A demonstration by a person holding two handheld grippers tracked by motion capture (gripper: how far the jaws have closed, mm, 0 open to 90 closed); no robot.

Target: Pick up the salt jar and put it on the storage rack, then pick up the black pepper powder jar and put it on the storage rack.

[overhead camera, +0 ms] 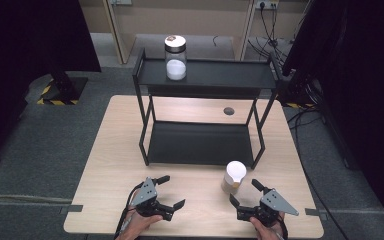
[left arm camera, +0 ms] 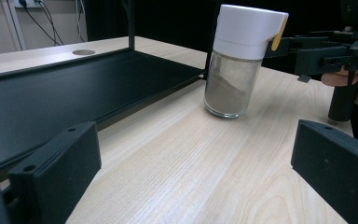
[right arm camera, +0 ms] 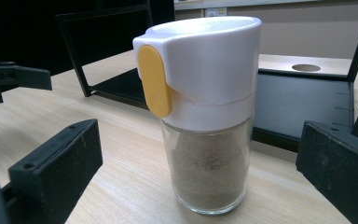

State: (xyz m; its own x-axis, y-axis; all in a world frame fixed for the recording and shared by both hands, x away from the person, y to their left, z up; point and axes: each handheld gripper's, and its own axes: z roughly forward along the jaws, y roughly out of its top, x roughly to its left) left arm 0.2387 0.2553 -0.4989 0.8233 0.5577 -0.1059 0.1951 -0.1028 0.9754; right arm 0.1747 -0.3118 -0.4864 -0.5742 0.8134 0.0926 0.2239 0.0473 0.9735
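Desk (overhead camera: 110,165), pale wood: it carries a black two-tier rack (overhead camera: 205,75) along its far edge, with a glass jar (overhead camera: 175,57) of white powder on the left of the top tier, probably stored there, and the lower tier bare. Shaker (right arm camera: 200,112), glass with a white cap and yellow tab, brown powder inside: it stands upright near the desk's front right corner, just before the rack's right front leg, likely awaiting shelving. Your right gripper (overhead camera: 245,195) sits just behind it, released with jaws spread either side and not touching, ready to close, while your left gripper (overhead camera: 172,192) rests wide open near the front edge, empty.
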